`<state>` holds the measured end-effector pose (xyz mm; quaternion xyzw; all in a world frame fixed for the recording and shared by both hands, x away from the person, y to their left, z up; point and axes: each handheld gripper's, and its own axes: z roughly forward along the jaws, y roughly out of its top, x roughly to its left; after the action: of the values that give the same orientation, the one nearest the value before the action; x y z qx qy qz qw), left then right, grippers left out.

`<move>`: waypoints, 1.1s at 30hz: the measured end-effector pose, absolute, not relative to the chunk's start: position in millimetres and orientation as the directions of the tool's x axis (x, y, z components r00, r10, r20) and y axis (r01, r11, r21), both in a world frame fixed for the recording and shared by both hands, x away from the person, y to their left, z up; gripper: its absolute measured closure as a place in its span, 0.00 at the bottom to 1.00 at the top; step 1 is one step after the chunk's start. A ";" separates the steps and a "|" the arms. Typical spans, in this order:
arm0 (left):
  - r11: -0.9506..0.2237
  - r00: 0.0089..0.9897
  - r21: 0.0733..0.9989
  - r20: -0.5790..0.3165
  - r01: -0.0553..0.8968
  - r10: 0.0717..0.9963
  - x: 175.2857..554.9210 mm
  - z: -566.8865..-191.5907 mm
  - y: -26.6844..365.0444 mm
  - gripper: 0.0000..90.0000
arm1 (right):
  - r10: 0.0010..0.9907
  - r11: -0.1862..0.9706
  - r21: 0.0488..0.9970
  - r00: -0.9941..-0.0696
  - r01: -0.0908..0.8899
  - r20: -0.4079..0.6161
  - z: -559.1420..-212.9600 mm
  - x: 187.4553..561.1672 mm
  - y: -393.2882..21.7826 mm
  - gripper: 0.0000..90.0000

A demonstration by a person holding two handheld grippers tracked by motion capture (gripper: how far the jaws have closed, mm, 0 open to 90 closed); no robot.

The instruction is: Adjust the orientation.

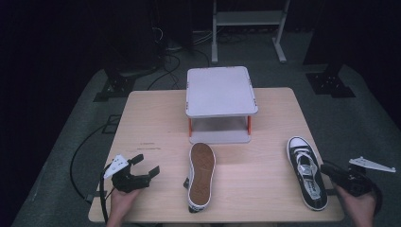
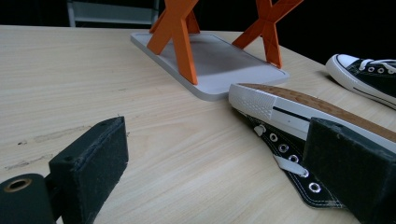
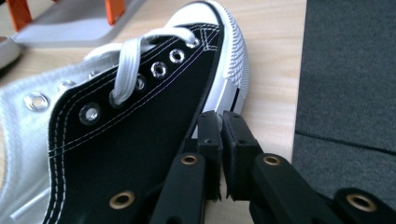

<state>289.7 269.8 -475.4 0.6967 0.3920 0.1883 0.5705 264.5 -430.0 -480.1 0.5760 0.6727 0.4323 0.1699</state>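
A black-and-white sneaker point(image 1: 201, 176) lies on its side at the table's front middle, its brown sole facing up; in the left gripper view this same sneaker point(image 2: 289, 114) is just right of centre. A second sneaker point(image 1: 307, 172) stands upright at the front right, laces up. My left gripper point(image 1: 149, 163) rests at the front left, jaws wide open, a hand's width left of the tipped sneaker, and in its own view the left gripper point(image 2: 219, 172) has bare table between its jaws. My right gripper point(image 1: 324, 167) is shut, and in its own view the right gripper point(image 3: 220, 120) lies against the outer side of the upright sneaker point(image 3: 116, 126).
A grey two-tier stand point(image 1: 221, 90) on orange legs point(image 2: 180, 37) stands at the table's middle, just beyond the tipped sneaker. The table edge point(image 3: 299, 93) runs close to my right gripper, with grey floor past it. Cables and a metal frame lie on the floor behind the table.
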 end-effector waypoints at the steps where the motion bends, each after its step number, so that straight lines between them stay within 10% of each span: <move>1: -0.040 0.621 0.942 -0.187 0.333 0.761 289.7 -475.5 269.7 0.07 | 0.923 -0.035 0.775 -0.277 0.632 0.268 -481.5 264.5 -430.6 0.95; 11: -0.044 0.625 0.941 -0.186 0.334 0.758 290.7 -475.7 268.4 0.07 | 0.918 -0.040 0.750 -0.272 0.660 0.289 -493.5 264.4 -430.5 0.95; 14: -0.048 0.624 0.942 -0.182 0.333 0.760 290.1 -475.2 268.9 0.07 | 0.930 -0.057 0.738 -0.233 0.672 0.284 -493.7 265.9 -434.7 0.75; 33: -0.041 0.620 0.942 -0.187 0.334 0.762 289.1 -475.7 271.5 0.07 | 0.837 -0.138 0.776 -0.347 0.615 0.424 -460.1 254.2 -416.3 0.45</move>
<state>289.1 271.5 -475.7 0.6965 0.3933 0.1874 0.5701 254.2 -416.3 -460.1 0.5607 0.6474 0.5044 0.1097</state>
